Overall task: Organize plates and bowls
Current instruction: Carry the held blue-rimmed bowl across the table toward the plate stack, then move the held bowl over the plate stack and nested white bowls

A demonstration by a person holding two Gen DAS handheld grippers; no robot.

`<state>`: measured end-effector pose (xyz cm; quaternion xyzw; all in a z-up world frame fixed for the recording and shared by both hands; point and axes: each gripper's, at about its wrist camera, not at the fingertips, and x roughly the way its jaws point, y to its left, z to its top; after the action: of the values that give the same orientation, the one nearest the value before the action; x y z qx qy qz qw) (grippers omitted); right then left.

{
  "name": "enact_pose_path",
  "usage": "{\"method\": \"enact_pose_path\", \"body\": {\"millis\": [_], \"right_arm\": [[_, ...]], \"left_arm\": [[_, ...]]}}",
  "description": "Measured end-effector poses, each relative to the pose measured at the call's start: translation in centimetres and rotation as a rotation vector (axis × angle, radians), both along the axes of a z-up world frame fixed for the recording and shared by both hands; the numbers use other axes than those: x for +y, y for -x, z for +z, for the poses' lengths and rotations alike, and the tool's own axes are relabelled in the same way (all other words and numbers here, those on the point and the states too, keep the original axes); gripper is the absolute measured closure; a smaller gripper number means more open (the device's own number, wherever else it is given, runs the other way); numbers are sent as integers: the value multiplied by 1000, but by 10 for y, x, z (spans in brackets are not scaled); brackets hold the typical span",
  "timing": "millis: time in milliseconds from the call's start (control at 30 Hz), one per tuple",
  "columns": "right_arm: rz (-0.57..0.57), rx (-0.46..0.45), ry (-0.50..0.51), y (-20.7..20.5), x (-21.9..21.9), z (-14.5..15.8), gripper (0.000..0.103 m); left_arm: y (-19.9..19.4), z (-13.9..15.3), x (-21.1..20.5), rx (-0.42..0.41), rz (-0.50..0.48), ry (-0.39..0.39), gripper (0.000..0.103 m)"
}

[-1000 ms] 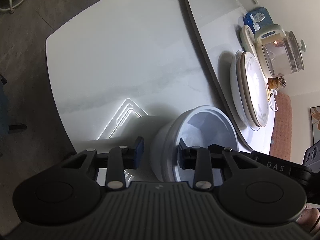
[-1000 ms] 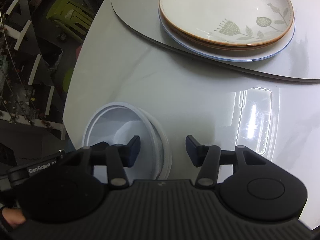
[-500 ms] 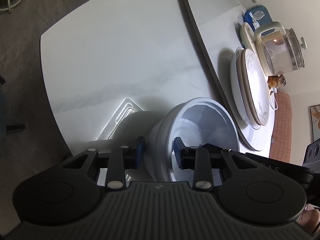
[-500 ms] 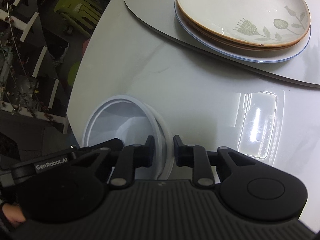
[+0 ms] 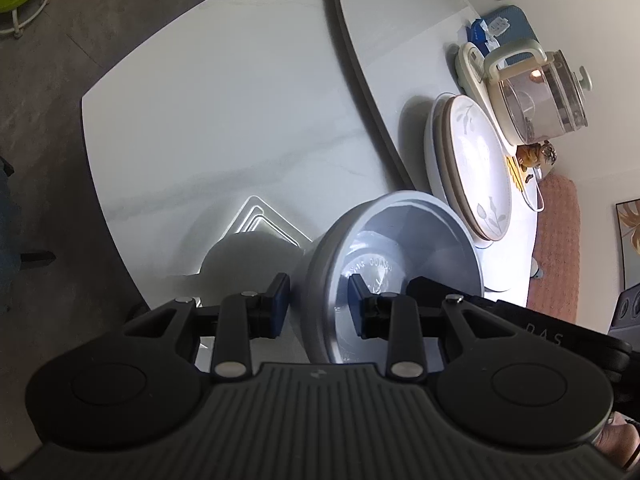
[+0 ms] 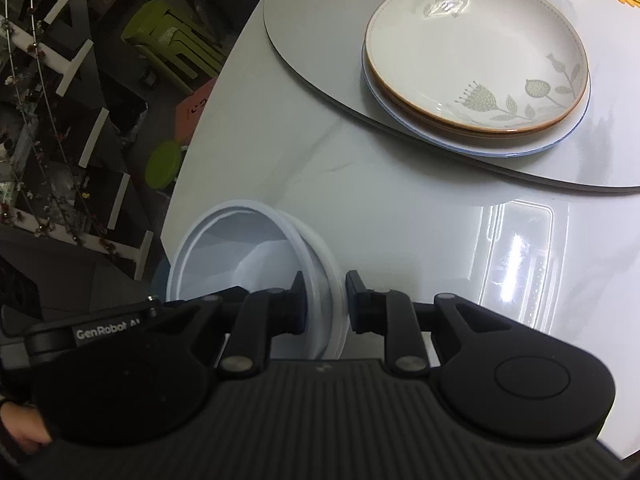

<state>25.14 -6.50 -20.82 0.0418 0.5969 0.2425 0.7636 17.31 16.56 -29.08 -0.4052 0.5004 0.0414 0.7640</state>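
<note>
A white bowl (image 5: 404, 240), which looks like two nested ones, hangs tilted just above the white marble table (image 5: 224, 112). My left gripper (image 5: 318, 304) is shut on its near wall, one pad inside and one outside. My right gripper (image 6: 325, 296) is shut on the opposite rim of the bowl (image 6: 240, 248). Each gripper's black body shows at the edge of the other's view. A floral plate (image 6: 476, 52) sits on top of a blue-rimmed plate (image 6: 568, 140), both on the grey turntable (image 6: 304, 60) beyond the bowl.
A glass pot with a cream handle (image 5: 540, 96), a blue box (image 5: 500, 24) and a small figurine (image 5: 536, 154) stand behind the plates. The table edge (image 6: 192, 152) drops off left of the bowl, with green stools (image 6: 176, 48) on the floor.
The right gripper's jaws closed onto the bowl's rim. Both grippers then rose a little, and the bowl came up off the table and tilted.
</note>
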Motion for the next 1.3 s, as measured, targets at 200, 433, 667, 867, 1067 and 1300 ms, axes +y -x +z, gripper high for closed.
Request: {"method": "enact_pose_path", "body": {"millis": [200, 433, 667, 867, 1067, 1300], "right_arm": [[-26, -25, -22, 7, -12, 19, 80], [-50, -27, -38, 15, -25, 38, 80], [-77, -46, -55, 20, -33, 66, 80], [-109, -48, -71, 22, -29, 79, 80], [-147, -65, -87, 22, -33, 89, 80], [-184, -78, -98, 15, -40, 94, 80]], "left_arm": [[3, 23, -5, -23, -19, -18, 66], [12, 49, -9, -48, -7, -8, 66], [19, 85, -11, -95, -26, -22, 66], [20, 102, -4, -120, -51, -2, 66], [10, 114, -8, -152, -79, -16, 66], [-10, 120, -5, -177, -103, 7, 66]]}}
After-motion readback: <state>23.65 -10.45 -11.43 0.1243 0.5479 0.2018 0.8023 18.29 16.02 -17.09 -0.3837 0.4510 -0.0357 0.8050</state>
